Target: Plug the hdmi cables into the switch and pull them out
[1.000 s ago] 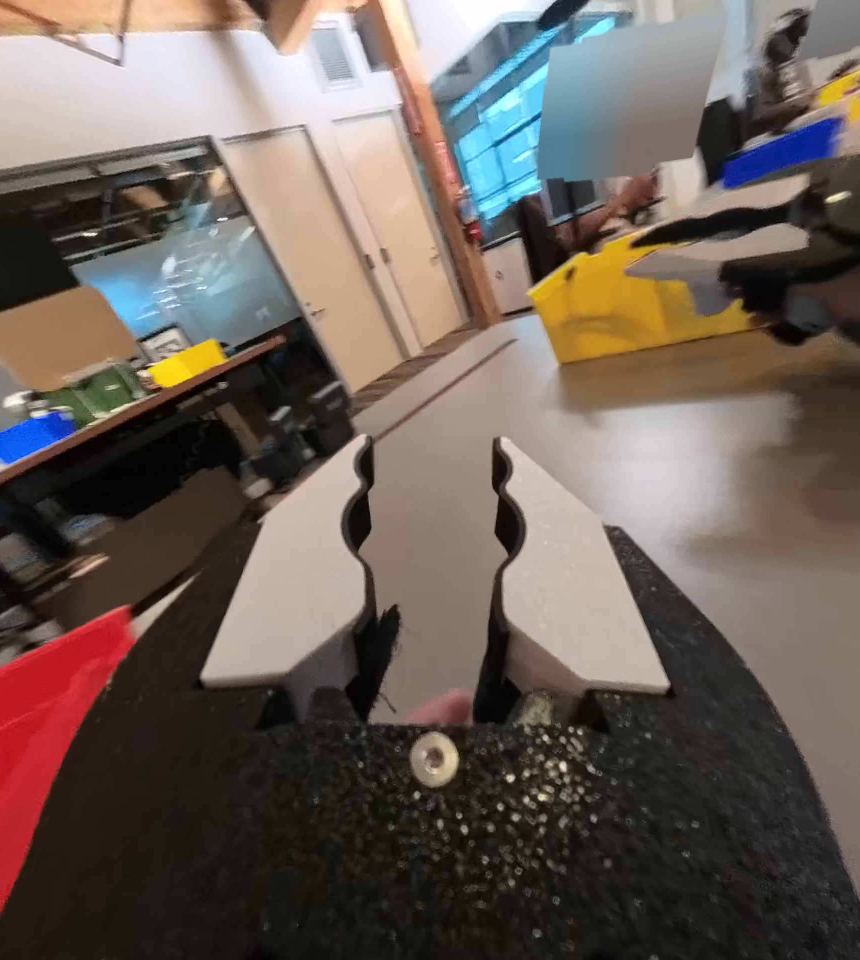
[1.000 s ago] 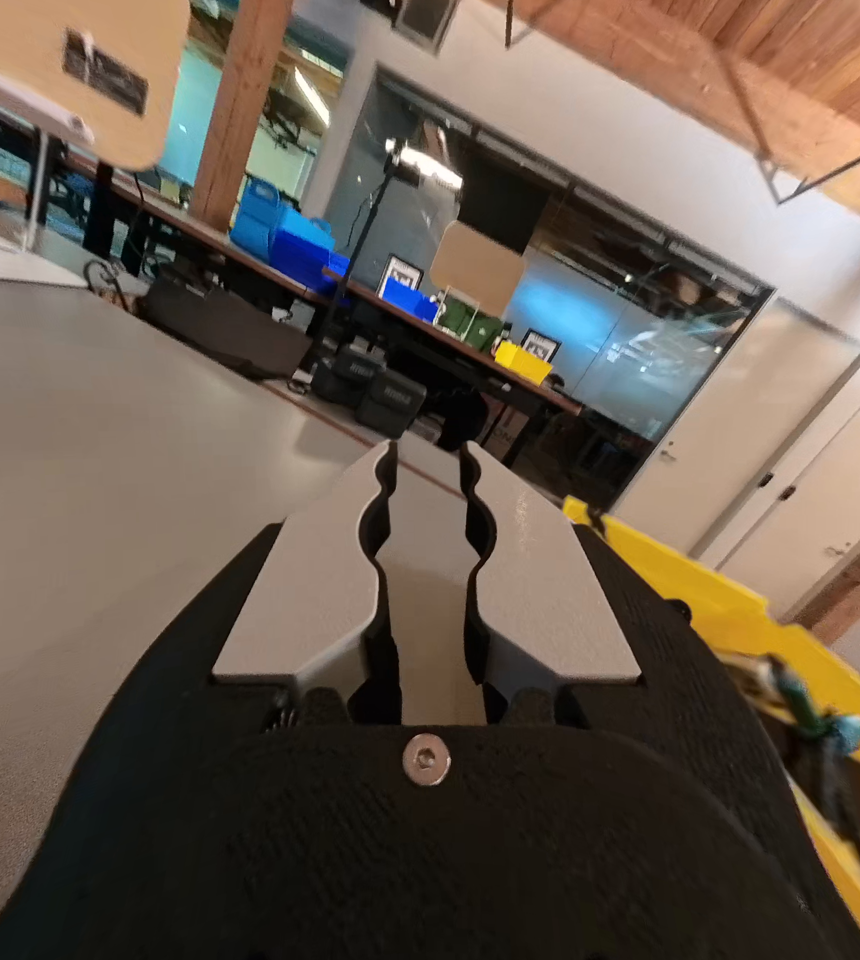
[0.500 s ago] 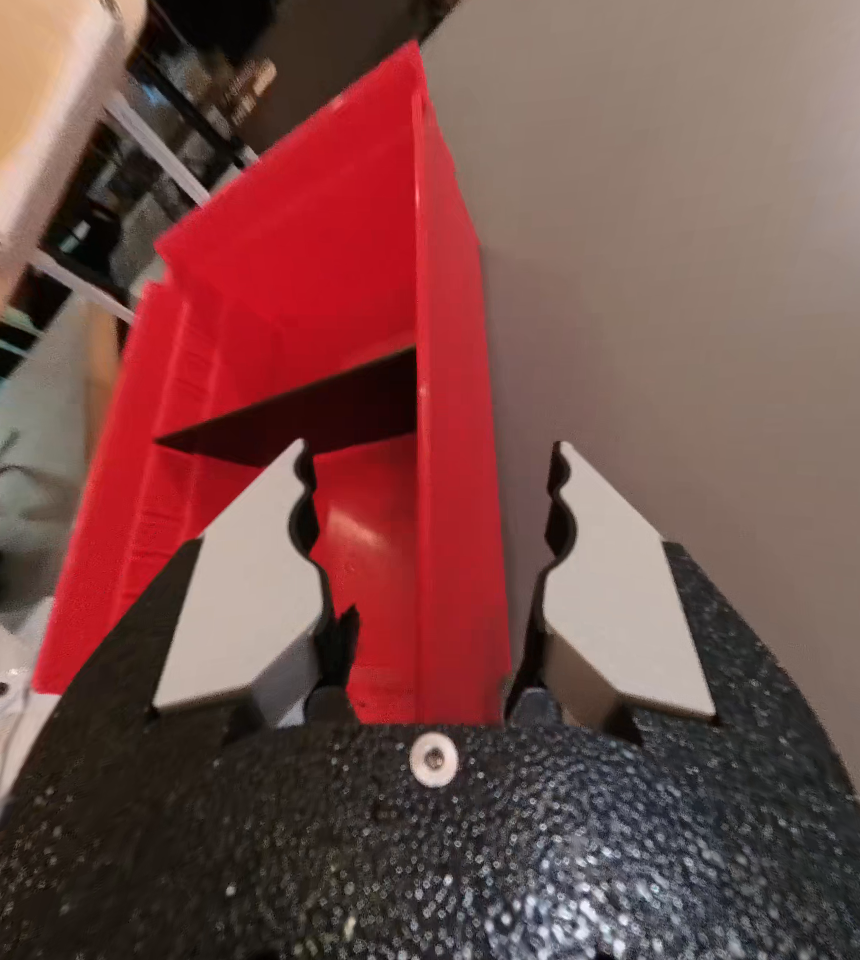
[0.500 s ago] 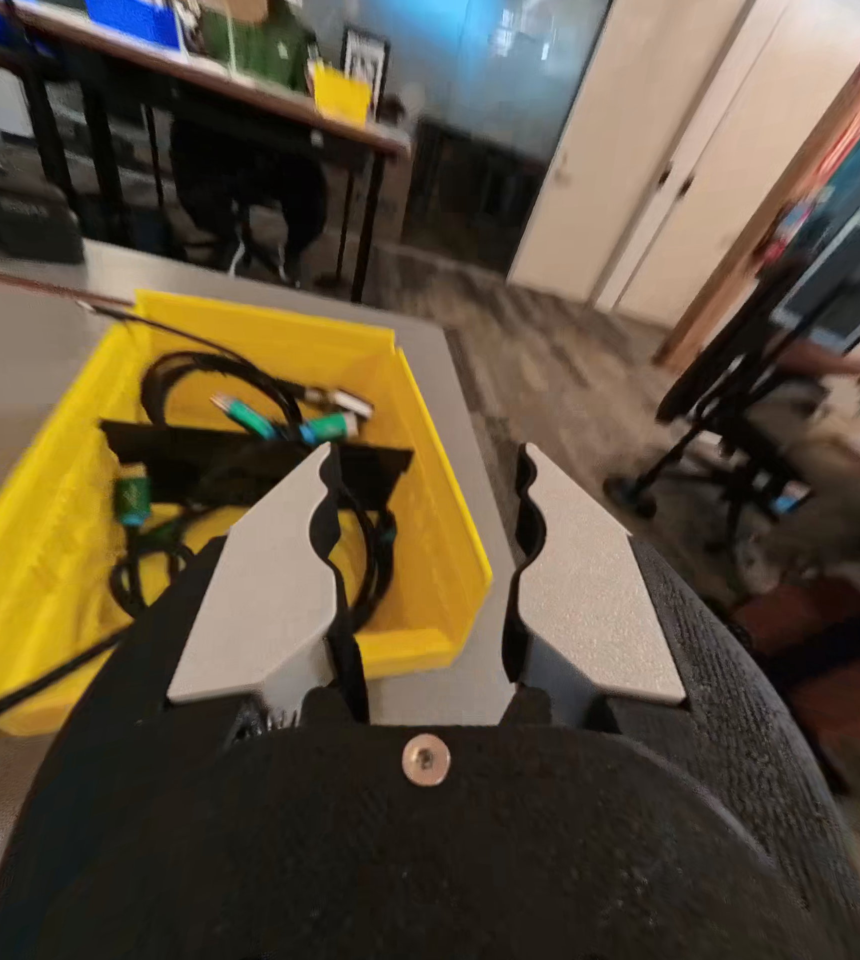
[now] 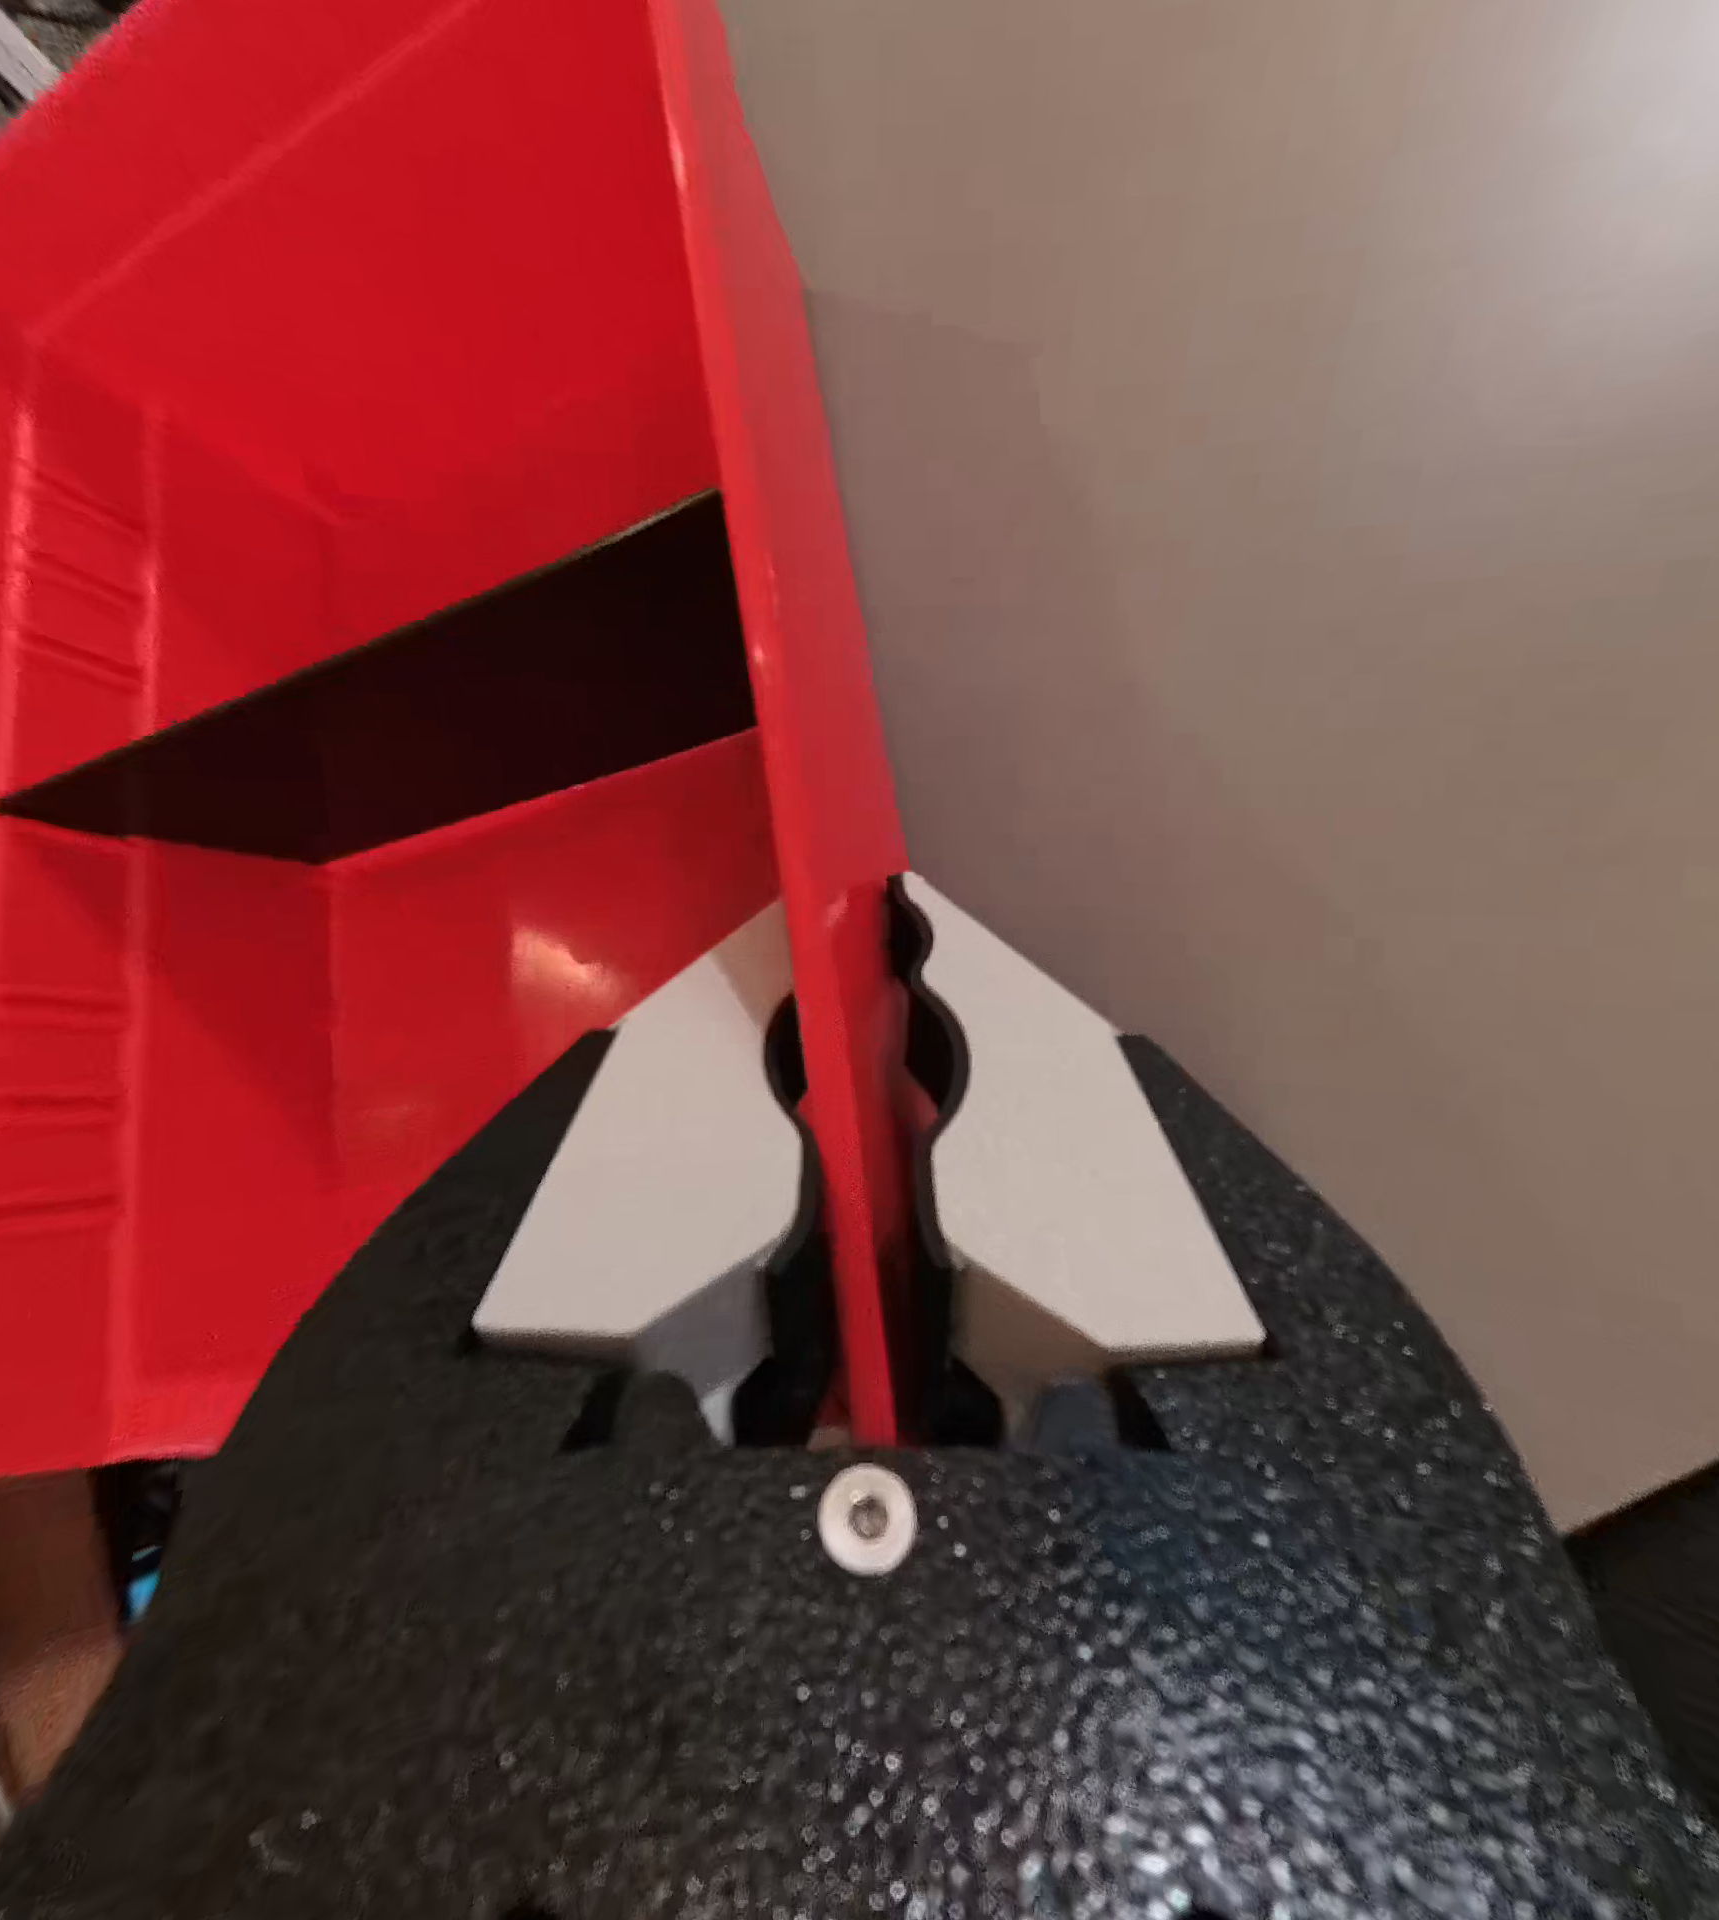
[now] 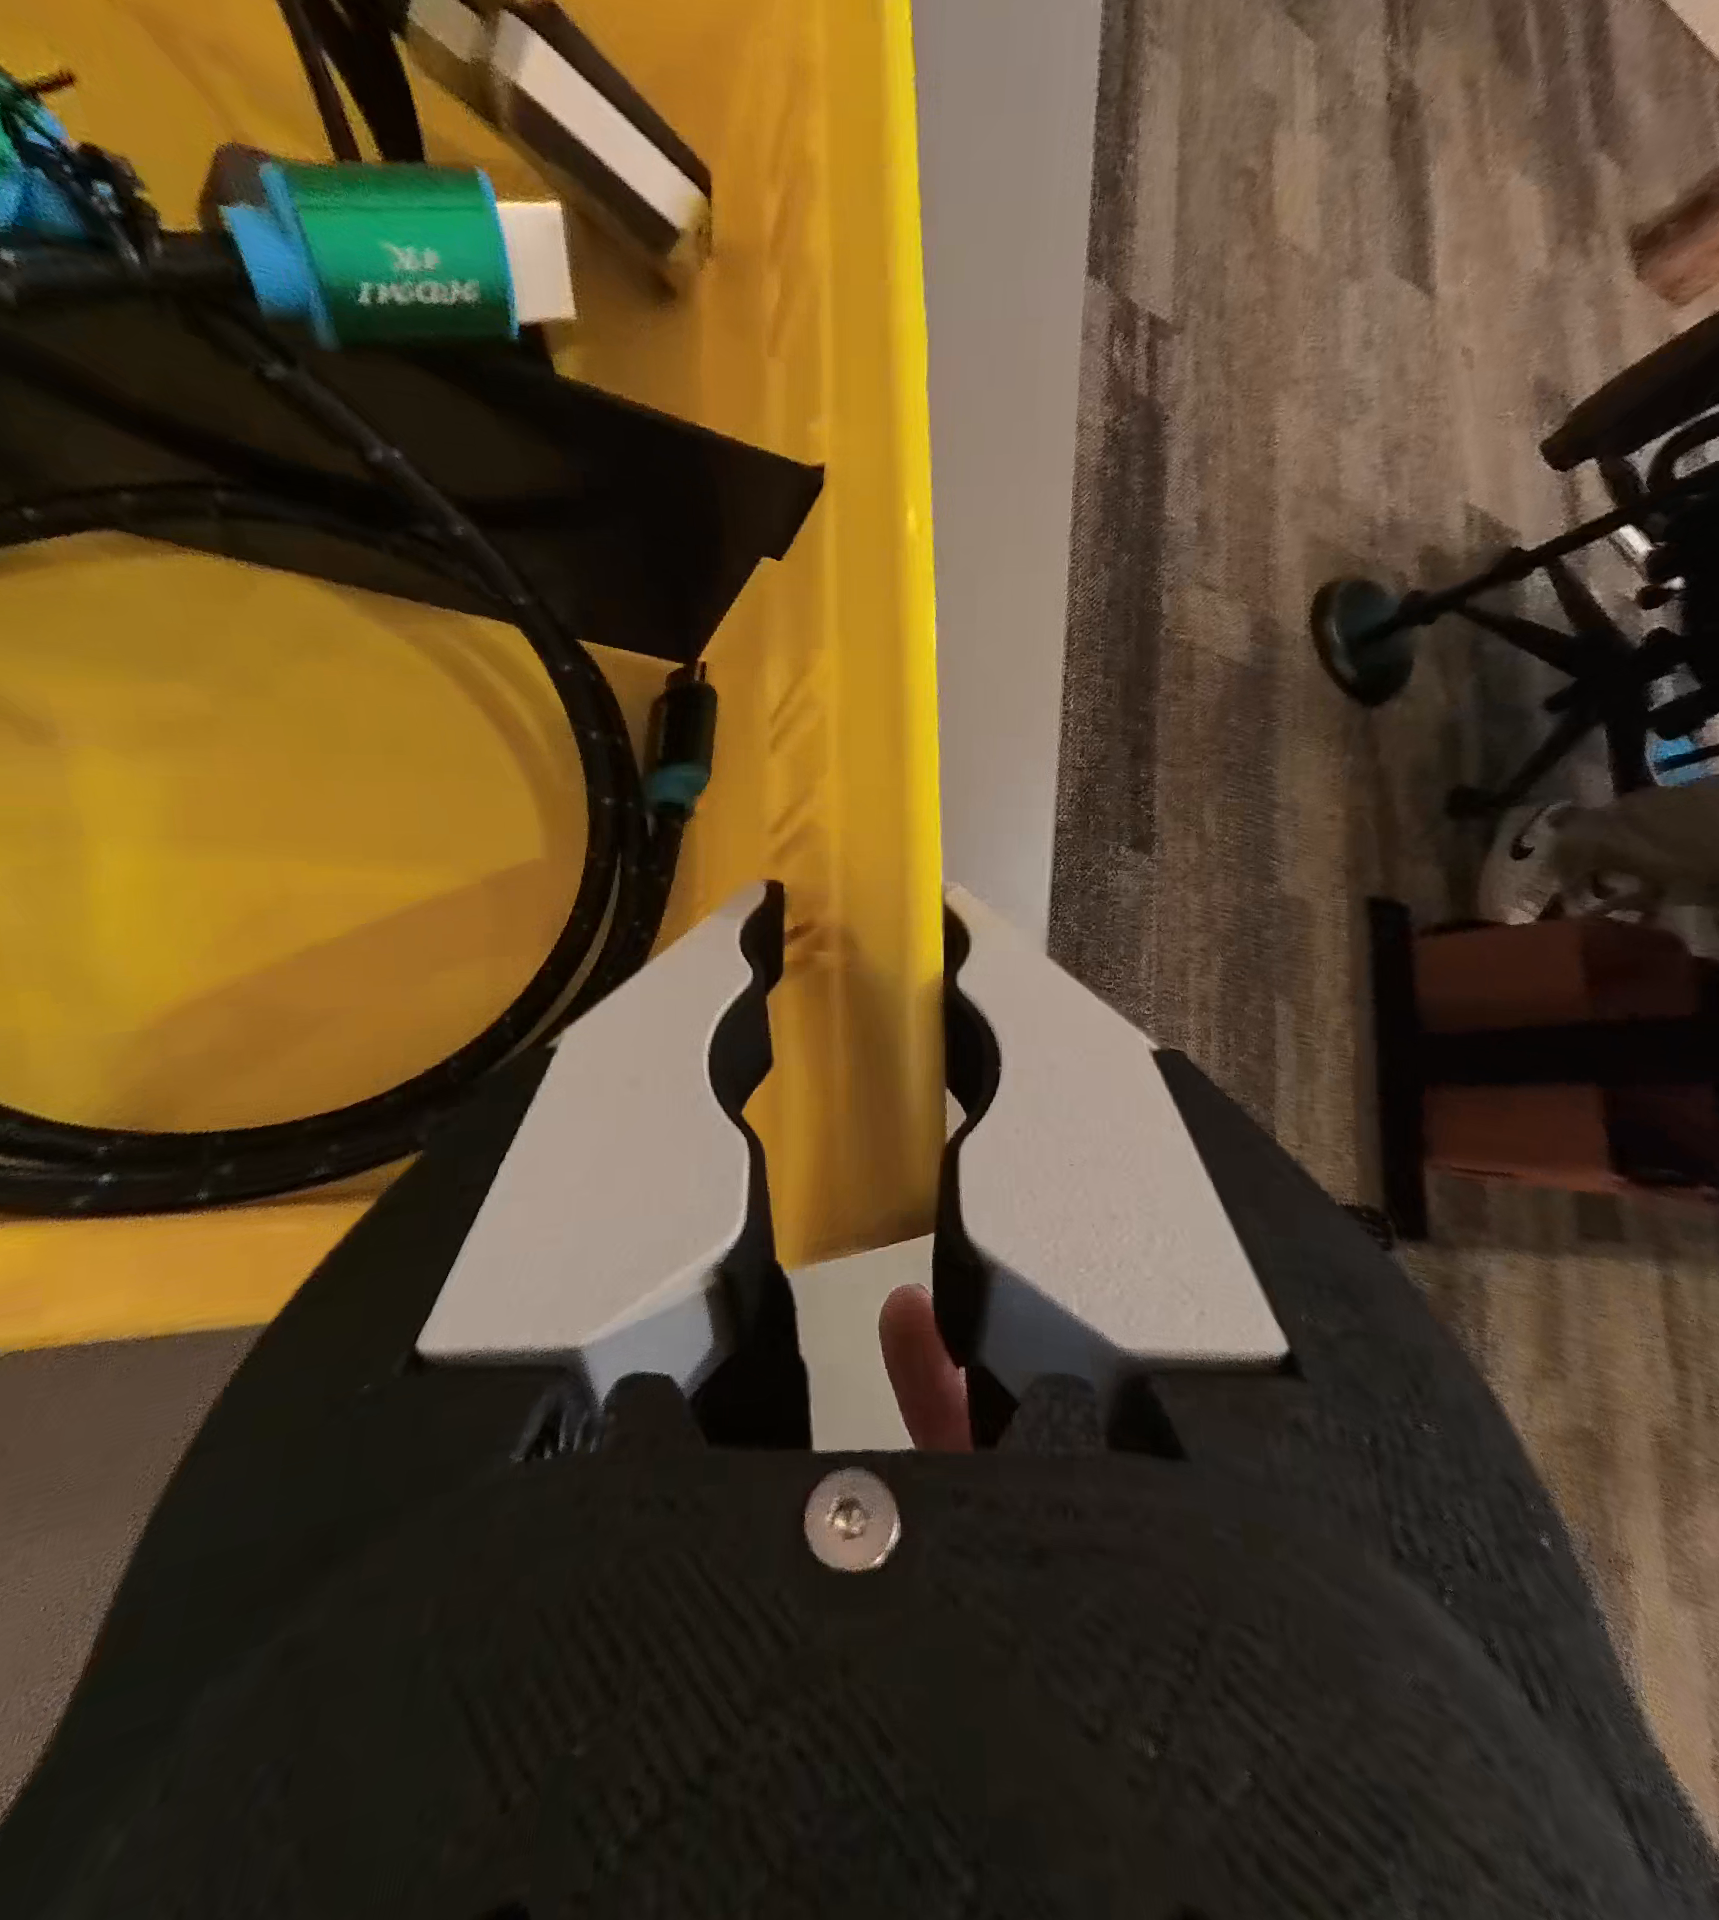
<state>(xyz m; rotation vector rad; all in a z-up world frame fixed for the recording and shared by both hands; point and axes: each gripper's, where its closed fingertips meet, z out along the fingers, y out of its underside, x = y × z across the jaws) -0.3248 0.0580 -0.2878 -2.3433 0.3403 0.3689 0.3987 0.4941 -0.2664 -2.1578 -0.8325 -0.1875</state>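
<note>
Right wrist view: hdmi cables left of right tongs.

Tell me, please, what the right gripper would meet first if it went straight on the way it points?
The right gripper already straddles the yellow bin's side wall, jaws not clamped. Going straight on, it would slide along that wall; the bin's black divider looks like the inner finger's first obstacle, though depth is unclear.
</note>
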